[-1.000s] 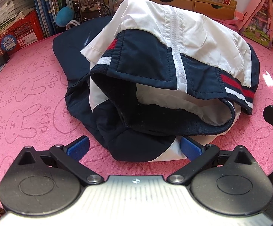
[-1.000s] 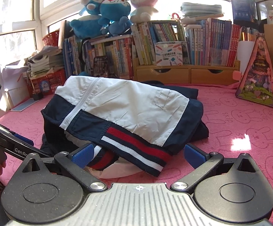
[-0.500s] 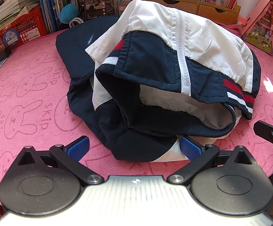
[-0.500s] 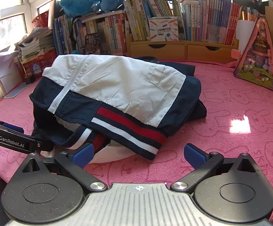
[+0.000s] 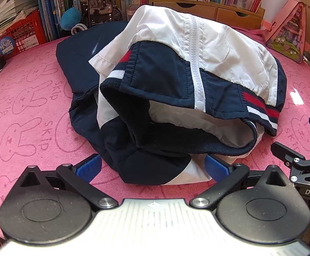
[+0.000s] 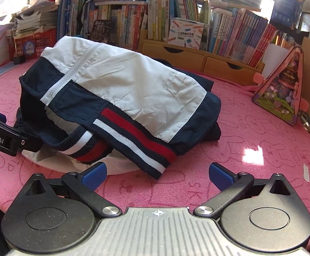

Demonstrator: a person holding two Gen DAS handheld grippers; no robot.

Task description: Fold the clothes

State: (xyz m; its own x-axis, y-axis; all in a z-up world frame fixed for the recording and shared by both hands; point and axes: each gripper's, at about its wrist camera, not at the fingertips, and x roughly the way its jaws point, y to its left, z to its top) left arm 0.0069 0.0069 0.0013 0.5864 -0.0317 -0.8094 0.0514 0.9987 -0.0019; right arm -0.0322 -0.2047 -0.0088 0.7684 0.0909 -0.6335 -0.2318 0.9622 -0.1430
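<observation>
Left wrist view: left gripper (image 5: 152, 167) at the table's near edge, jaws spread wide, nothing between the blue pads (image 5: 89, 167).
Left gripper vs jacket: the jacket's (image 5: 176, 81) near hem lies between the pads and slightly past them; contact with the pads cannot be told.
Jacket: navy and white, red-white stripe band, white zipper strip down the middle; bunched in a loose heap with the waistband gaping toward the camera, white lining showing inside.
Jacket place: middle of the table (image 5: 26, 106), nearer the near edge, a navy part spread flat toward the far left.
Table: round, covered in pink cloth with rabbit outlines and "SKIP" print.
Right wrist view: right gripper (image 6: 157, 176) also released, pads far apart, over bare pink cloth at the near edge.
Right gripper vs jacket: jacket (image 6: 133, 85) just ahead and to the left; stripe band corner close to the left pad, not gripped.
Other gripper in view: left gripper's black finger (image 6: 3, 136) enters from the left edge beside the jacket's hem; right gripper's finger (image 5: 298, 162) shows at the right edge of the left view.
Far edge: books (image 6: 240, 34), wooden drawers (image 6: 197, 57), red basket (image 5: 11, 32).
Right side: pink triangular bag (image 6: 283, 98) standing upright near the far right edge, apart from the jacket.
</observation>
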